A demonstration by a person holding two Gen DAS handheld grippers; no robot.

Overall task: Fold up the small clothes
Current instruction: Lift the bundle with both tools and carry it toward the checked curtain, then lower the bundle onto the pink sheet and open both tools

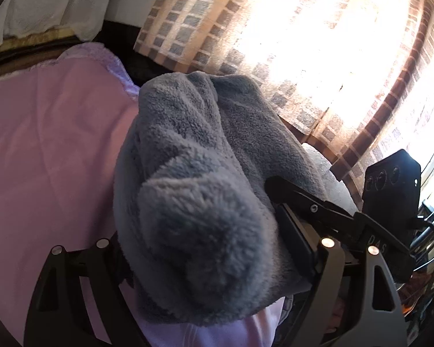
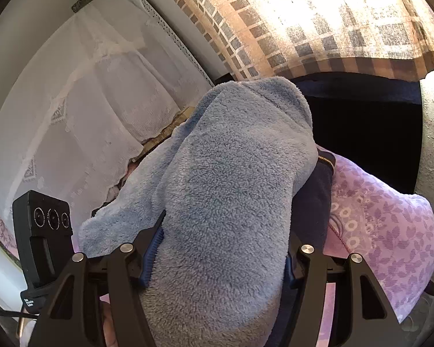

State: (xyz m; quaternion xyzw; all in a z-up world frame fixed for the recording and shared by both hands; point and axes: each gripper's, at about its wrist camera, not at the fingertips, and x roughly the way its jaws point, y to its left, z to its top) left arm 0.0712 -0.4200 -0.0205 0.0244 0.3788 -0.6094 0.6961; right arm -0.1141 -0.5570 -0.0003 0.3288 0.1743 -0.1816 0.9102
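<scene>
Both sets of jaws are clenched on the same fluffy grey-blue fleece garment (image 2: 228, 190). The right gripper (image 2: 217, 257) has a thick wad bunched between its blue-padded fingers (image 2: 152, 248), and the left gripper (image 1: 214, 248) holds another bundle that bulges toward its camera. The cloth runs up and away from each pair of jaws, held off the pink bed sheet (image 1: 52, 144), so its long axis appears to span the two hands, neither one nearer. The left gripper's near finger is buried under fleece. The garment's edges, shape and lower hem are hidden, and the sunlit checked curtain (image 1: 275, 43) washes out the background.
</scene>
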